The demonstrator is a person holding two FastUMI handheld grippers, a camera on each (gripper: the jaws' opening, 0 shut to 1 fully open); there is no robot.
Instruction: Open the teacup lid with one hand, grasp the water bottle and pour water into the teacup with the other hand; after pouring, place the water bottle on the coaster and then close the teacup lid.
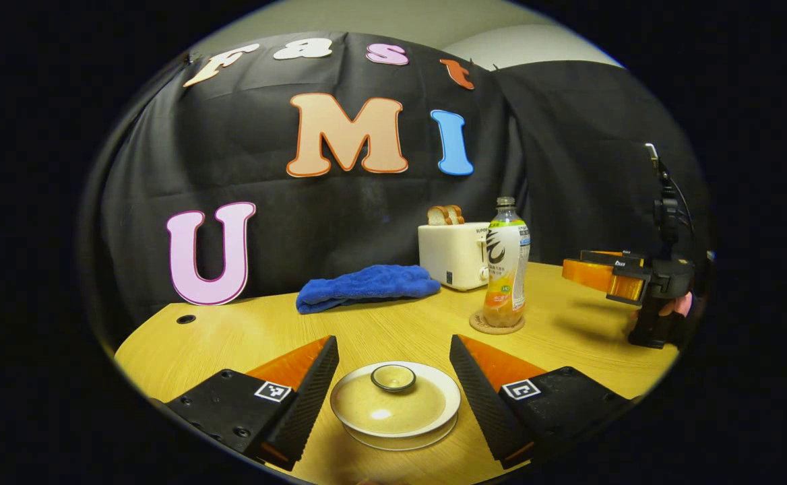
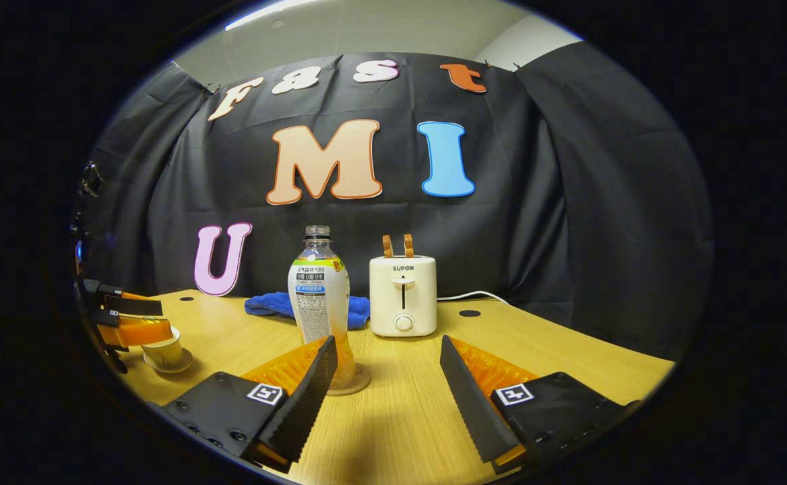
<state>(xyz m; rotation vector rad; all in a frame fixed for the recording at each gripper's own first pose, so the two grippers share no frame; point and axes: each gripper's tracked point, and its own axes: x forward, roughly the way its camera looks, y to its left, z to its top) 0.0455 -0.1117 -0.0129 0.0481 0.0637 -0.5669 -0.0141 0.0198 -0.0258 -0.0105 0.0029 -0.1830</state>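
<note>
Worktop (image 1: 245,330): pale wood grain, smooth, with a soft sheen.
Teacup lid (image 1: 395,399): glazed ceramic, glossy — a bright glint on its dished top.
Teacup (image 2: 163,351): glossy glazed ceramic, on a saucer of the same finish.
Water bottle (image 1: 506,269): clear plastic, shiny, wrapped in a printed film label.
Coaster (image 1: 496,326): matt, looks like cork or wood; which, I cannot tell.
Cloth (image 1: 365,285): blue, thick, fuzzy pile — matt.
Toaster (image 2: 403,295): cream plastic shell, smooth with a satin gloss.
Left claw (image 1: 393,377): inner finger faces ribbed, matt; bodies hard matt plastic with screw heads.
Booth wall: matt woven cloth, creased.
</note>
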